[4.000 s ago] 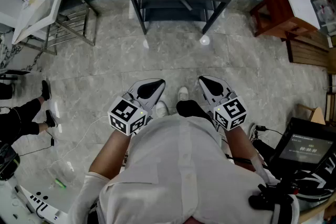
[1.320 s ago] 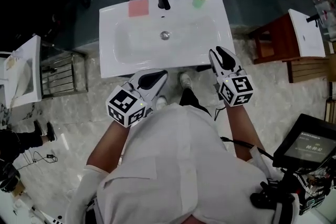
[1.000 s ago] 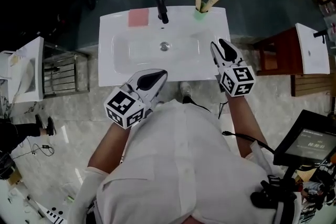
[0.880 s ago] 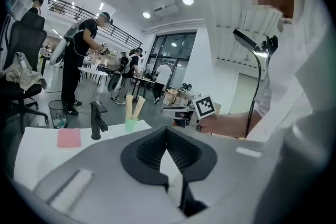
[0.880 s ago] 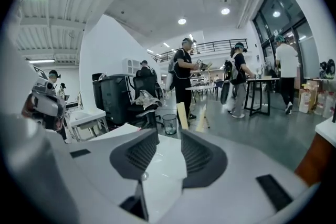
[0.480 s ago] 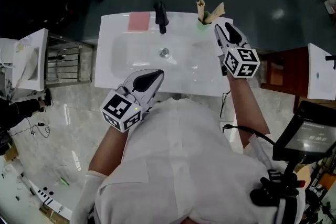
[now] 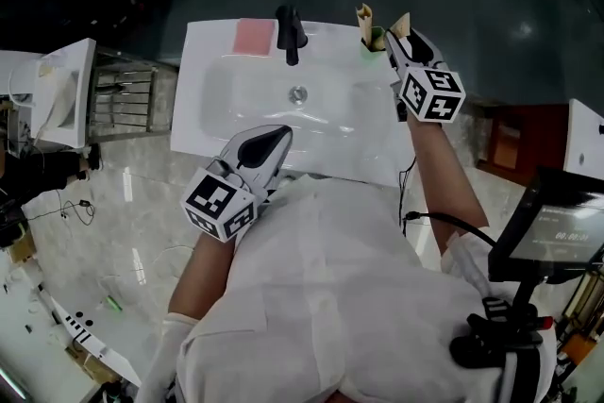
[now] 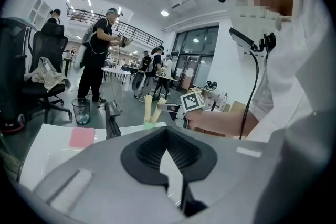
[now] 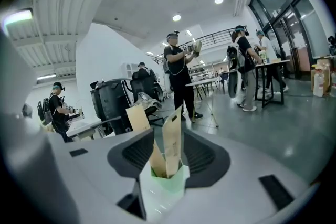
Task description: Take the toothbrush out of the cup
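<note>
A pale green cup (image 7: 376, 40) stands on the back right corner of the white sink (image 7: 209, 113). Two toothbrushes in tan paper sleeves (image 7: 364, 15) lean out of it. My right gripper (image 7: 395, 36) is right beside the cup, open; its jaws have just been opening. In the right gripper view the cup (image 9: 167, 186) and one sleeve (image 9: 171, 139) stand in the gap between the pads, untouched by them. My left gripper (image 7: 279, 136) is shut with nothing in it, over the sink's front edge. The left gripper view shows the cup (image 8: 149, 124) far ahead.
A black faucet (image 7: 289, 31) rises at the back middle of the sink, with a pink pad (image 7: 253, 36) to its left and the drain (image 7: 298, 94) in the basin. A second basin on a rack (image 7: 57, 94) stands to the left. People stand in the background.
The view has closed in on the sink. My right gripper has travelled forward along the sink's right side up to the cup. My left gripper has come over the sink's front edge.
</note>
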Demonstrator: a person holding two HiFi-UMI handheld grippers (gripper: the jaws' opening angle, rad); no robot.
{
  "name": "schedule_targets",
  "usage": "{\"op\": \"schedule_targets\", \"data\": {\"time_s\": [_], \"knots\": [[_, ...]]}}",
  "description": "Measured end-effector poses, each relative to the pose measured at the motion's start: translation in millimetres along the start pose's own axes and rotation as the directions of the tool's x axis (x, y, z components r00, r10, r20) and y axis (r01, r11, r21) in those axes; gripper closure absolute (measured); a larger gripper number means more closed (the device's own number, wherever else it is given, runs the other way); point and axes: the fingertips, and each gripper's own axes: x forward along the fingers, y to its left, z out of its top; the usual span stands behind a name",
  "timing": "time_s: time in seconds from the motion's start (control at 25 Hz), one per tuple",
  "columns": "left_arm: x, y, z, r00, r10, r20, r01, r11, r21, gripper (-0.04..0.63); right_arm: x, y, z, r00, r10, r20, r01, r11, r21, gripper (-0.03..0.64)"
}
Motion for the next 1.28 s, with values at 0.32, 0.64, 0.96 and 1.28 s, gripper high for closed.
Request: {"op": "schedule_targets", "data": {"time_s": [0.32, 0.64, 0.96, 1.28], "knots": [[4, -2, -1, 0.999, 0.037, -0.015, -0.037, 0.999, -0.006, 0.589, 8, -3, -2, 1.0, -0.024, -0.002, 0.024, 0.999, -0.035, 0.476], [10, 3, 3, 0.999, 0.034, -0.016, -0.034, 0.999, -0.003, 0.589, 12, -8, -2, 0.999, -0.05, -0.002, 0.05, 0.997, -0.054, 0.552], [2, 3, 1, 1.0, 0.027, -0.013, -0.027, 1.0, 0.005, 0.589, 11, 3, 6, 0.999, -0.05, 0.013, 0.051, 0.993, -0.108, 0.563], [-9, 5, 0, 1.0, 0.02, 0.005, -0.02, 1.0, 0.002, 0.589, 5, 11, 21, 0.998, -0.054, 0.034, 0.058, 0.987, -0.152, 0.565]]}}
